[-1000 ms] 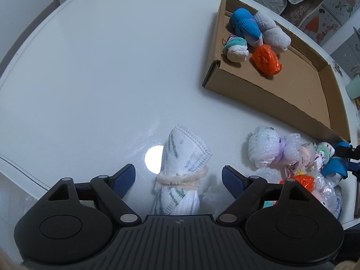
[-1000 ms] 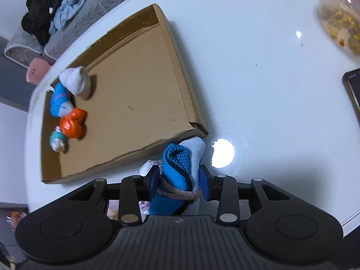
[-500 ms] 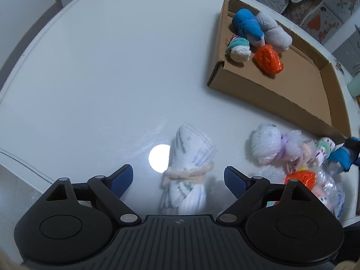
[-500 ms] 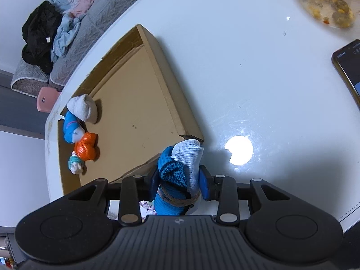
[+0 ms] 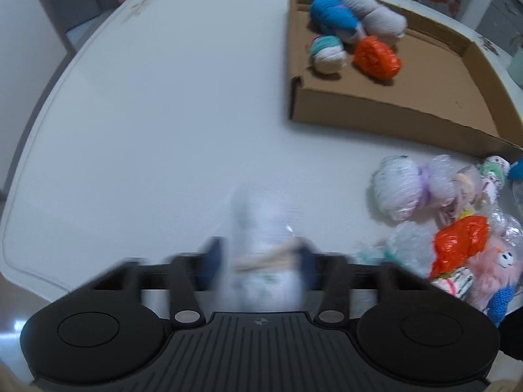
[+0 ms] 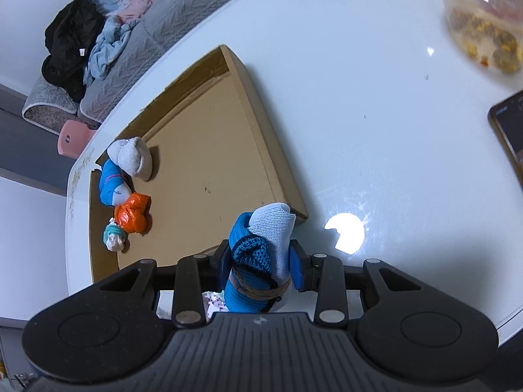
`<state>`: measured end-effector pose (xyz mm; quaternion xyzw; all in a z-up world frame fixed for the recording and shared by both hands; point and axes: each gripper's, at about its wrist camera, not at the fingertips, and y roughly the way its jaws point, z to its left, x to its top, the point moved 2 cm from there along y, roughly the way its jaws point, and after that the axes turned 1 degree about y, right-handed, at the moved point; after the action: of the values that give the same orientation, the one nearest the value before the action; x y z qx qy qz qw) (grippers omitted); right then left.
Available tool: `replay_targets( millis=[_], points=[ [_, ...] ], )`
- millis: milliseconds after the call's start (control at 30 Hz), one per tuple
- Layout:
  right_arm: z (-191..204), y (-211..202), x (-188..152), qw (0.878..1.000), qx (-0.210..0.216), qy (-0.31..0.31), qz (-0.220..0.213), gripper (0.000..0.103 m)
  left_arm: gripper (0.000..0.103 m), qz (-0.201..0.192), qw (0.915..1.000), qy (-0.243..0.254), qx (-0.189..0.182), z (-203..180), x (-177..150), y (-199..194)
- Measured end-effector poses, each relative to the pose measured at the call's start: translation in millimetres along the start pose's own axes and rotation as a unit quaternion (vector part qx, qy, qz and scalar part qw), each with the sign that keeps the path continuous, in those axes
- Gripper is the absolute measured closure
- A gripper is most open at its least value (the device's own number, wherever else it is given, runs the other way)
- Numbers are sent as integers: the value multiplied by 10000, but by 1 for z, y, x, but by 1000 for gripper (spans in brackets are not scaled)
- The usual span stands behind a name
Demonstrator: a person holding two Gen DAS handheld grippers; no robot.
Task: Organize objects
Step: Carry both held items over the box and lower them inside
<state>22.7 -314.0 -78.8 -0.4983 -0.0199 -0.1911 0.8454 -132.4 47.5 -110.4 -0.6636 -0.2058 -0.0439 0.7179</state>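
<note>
My left gripper (image 5: 261, 258) is shut on a white rolled sock bundle (image 5: 263, 245) tied with a beige band; this part is motion-blurred. My right gripper (image 6: 260, 259) is shut on a blue and white rolled sock bundle (image 6: 261, 245), held above the table near the corner of the cardboard tray (image 6: 271, 163). The tray (image 5: 376, 114) holds a blue bundle (image 5: 333, 16), a grey one (image 5: 379, 16), an orange one (image 5: 376, 57) and a small teal-white one (image 5: 327, 54).
A heap of loose bundles and plastic-wrapped items (image 5: 457, 225) lies on the white table (image 5: 163, 114) right of my left gripper. A phone (image 6: 510, 127) and a food container (image 6: 480, 32) sit at the table's right. A couch with clothes (image 6: 98, 39) is beyond.
My left gripper has closed on the white sock bundle, which was lying between its open fingers. My right gripper has risen with the blue bundle.
</note>
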Motion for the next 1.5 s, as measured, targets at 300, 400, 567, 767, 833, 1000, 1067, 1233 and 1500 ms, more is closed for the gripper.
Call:
replay_targets(
  millis=[300,400,567,767,833,1000,1067,1233,1500],
  points=[
    [-2,-23,11,9990,161,65,-407,70,63,-207,9994,-280,49,17,18,-19],
    [1,-40,16,9971,234,-11,-728,70,63,-609,9972,-423,-123,19,40,-45],
    [29,-69,24,9876,469,-603,-1372,70,63,-1258,9913,-22,-384,-7,91,-80],
    [96,-58,36,9745,998,-1536,-1294,70,63,-1509,9847,623,-616,-48,137,-80],
    [121,-43,38,9680,1172,-1934,-1092,70,63,-1444,9839,834,-642,-58,143,-65],
    [160,15,32,9532,1327,-2687,-402,70,63,-1058,9886,895,-592,-49,134,-16],
    [163,38,26,9517,1270,-2789,-189,70,63,-953,9891,967,-573,-47,128,-3],
    [162,76,25,9526,1099,-2832,137,70,63,-878,9891,1045,-544,-47,125,10],
    [175,92,6,9409,882,-3254,324,70,63,-985,9888,910,-658,-56,135,12]
  ],
)
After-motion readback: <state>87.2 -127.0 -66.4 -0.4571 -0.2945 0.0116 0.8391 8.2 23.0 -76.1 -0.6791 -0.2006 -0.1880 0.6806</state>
